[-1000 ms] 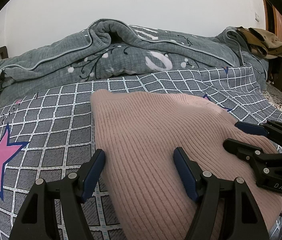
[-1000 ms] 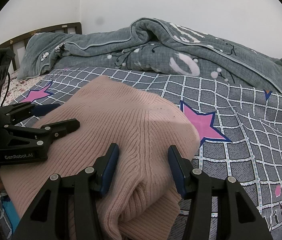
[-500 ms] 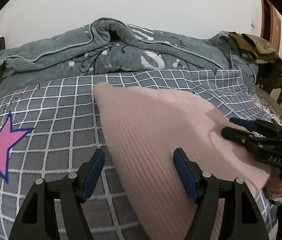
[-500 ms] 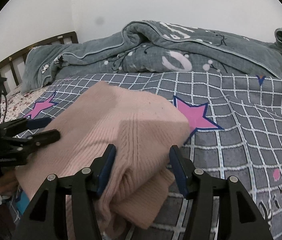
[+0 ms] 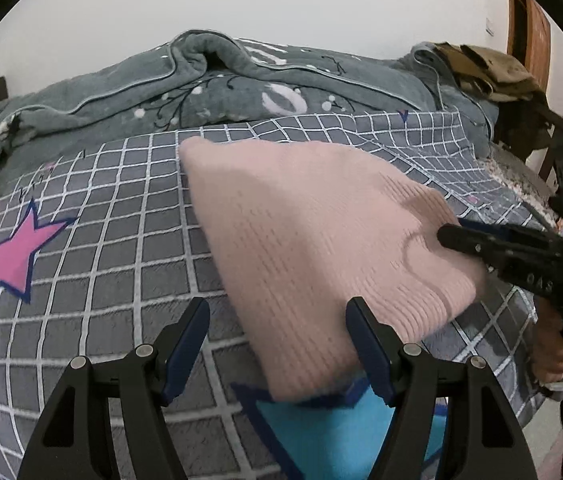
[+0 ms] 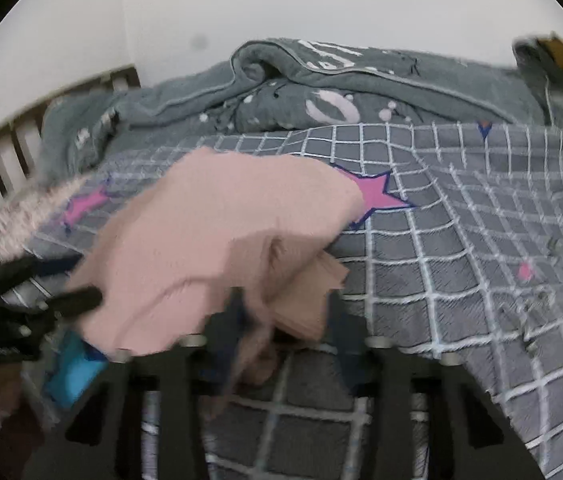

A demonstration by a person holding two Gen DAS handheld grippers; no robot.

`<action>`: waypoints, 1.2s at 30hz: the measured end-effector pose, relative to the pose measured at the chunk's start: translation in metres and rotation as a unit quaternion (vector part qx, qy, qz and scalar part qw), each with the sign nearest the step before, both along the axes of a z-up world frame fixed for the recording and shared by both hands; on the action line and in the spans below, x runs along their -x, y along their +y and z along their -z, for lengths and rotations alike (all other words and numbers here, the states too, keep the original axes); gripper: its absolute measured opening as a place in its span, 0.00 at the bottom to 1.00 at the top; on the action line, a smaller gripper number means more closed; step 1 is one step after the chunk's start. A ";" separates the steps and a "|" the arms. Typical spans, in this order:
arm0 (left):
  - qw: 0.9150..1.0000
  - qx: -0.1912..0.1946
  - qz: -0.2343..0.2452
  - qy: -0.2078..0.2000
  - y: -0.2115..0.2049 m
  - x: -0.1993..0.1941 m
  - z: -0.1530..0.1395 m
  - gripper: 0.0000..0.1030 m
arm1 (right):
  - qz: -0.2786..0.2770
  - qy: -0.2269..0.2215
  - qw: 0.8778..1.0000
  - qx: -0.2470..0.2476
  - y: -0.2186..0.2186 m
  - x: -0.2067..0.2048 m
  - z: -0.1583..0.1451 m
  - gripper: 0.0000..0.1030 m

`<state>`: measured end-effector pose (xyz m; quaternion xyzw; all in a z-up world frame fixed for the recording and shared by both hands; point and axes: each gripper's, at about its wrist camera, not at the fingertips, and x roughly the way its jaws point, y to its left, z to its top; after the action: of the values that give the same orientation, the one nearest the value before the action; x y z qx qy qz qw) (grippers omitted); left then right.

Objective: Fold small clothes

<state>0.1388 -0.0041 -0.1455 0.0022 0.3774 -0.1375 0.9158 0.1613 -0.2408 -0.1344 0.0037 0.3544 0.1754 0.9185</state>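
A folded pink knit sweater [image 5: 313,236] lies on the grey checked bedspread [image 5: 113,216] near the bed's front edge. My left gripper [image 5: 277,344] is open, its fingers set wide; the sweater's near corner lies between them, untouched. My right gripper shows from the side in the left wrist view [image 5: 481,240], its fingers at the sweater's right edge. In the blurred right wrist view the sweater [image 6: 209,240] hangs over the right gripper [image 6: 281,312], whose fingers stand apart with folded layers between them; the left gripper [image 6: 41,296] shows at the left.
A rumpled grey blanket [image 5: 209,80] lies along the wall behind the bedspread. A blue item [image 5: 341,432] sits below the sweater at the bed's front edge. A wooden headboard [image 6: 41,120] stands at the left. Brown clothes [image 5: 489,68] are piled at the right.
Both grippers have pulled back toward the bed's front edge. The sweater now sits farther from the left gripper. The blue item has come into view. The right wrist view has blurred.
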 end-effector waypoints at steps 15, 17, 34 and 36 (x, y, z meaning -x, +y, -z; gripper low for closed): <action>0.999 0.015 -0.032 0.024 0.006 -0.003 0.003 0.68 | 0.044 -0.009 0.998 0.052 0.010 0.001 0.007 0.08; 0.999 0.019 -0.036 0.026 0.008 -0.002 0.004 0.68 | 0.045 -0.009 0.998 0.042 0.008 0.003 0.002 0.13; 0.997 0.021 -0.069 0.016 0.000 0.037 -0.058 0.69 | 0.118 0.044 0.989 0.075 -0.015 0.032 -0.025 0.32; 0.996 0.013 -0.083 0.004 -0.003 0.047 -0.068 0.73 | 0.127 0.048 0.989 0.060 -0.022 0.047 -0.036 0.33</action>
<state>0.0918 -0.0068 -0.0778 -0.0421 0.3781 -0.0657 0.9225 0.1146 -0.2627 -0.0982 0.0015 0.4045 0.0356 0.9138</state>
